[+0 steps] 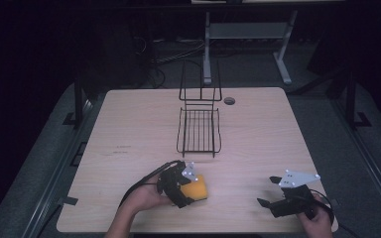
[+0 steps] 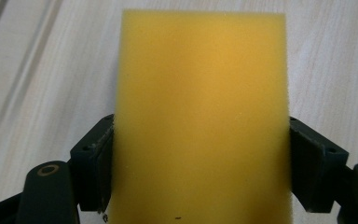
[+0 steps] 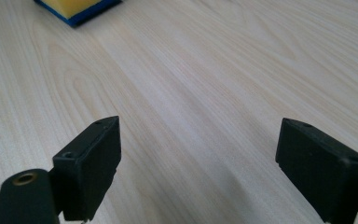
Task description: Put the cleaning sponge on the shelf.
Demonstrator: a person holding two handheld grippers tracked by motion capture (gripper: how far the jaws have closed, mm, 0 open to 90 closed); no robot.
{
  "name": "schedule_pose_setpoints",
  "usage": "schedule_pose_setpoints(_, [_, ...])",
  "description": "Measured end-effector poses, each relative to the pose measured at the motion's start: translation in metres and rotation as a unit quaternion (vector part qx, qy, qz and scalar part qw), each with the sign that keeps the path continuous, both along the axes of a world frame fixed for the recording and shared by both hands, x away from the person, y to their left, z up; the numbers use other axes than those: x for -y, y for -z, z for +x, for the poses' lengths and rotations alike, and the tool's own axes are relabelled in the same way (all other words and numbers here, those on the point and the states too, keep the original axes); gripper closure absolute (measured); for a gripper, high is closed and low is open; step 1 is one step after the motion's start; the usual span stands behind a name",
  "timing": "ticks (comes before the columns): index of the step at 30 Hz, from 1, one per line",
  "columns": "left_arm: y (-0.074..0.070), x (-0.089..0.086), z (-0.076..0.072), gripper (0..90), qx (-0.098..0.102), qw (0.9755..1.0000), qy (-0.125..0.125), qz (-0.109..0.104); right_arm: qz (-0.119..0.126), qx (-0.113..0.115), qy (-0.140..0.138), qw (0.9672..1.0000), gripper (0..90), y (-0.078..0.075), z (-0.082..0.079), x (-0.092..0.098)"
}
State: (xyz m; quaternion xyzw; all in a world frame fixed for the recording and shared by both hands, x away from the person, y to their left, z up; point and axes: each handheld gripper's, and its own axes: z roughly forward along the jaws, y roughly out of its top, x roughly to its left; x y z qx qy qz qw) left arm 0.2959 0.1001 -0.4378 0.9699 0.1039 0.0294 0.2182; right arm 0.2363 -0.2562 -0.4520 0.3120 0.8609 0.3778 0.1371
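A yellow sponge (image 1: 200,188) with a blue underside lies flat on the wooden table (image 1: 129,129) near its front edge, left of centre. My left gripper (image 1: 189,187) reaches it from the left, and in the left gripper view the sponge (image 2: 200,93) sits between the jaws of the left gripper (image 2: 200,158), which press against both of its long sides. My right gripper (image 1: 268,191) hovers low at the front right, wide open with bare wood between the jaws of the right gripper (image 3: 198,163). A corner of the sponge (image 3: 79,9) appears far off in the right gripper view.
A black wire basket (image 1: 198,131) with a tall back frame stands at the table's middle rear. A round cable hole (image 1: 229,100) lies just right of it. Beyond the table stands a grey desk frame (image 1: 208,49) on a dark floor.
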Motion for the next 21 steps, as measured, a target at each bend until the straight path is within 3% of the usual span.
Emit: schedule_pose_setpoints(21, [-0.035, -0.003, 0.020, 21.9, 0.015, 0.9997, -0.002, -0.021, 0.001, -0.003, -0.001, 1.0000, 13.8, 0.000, 0.001, 0.000])
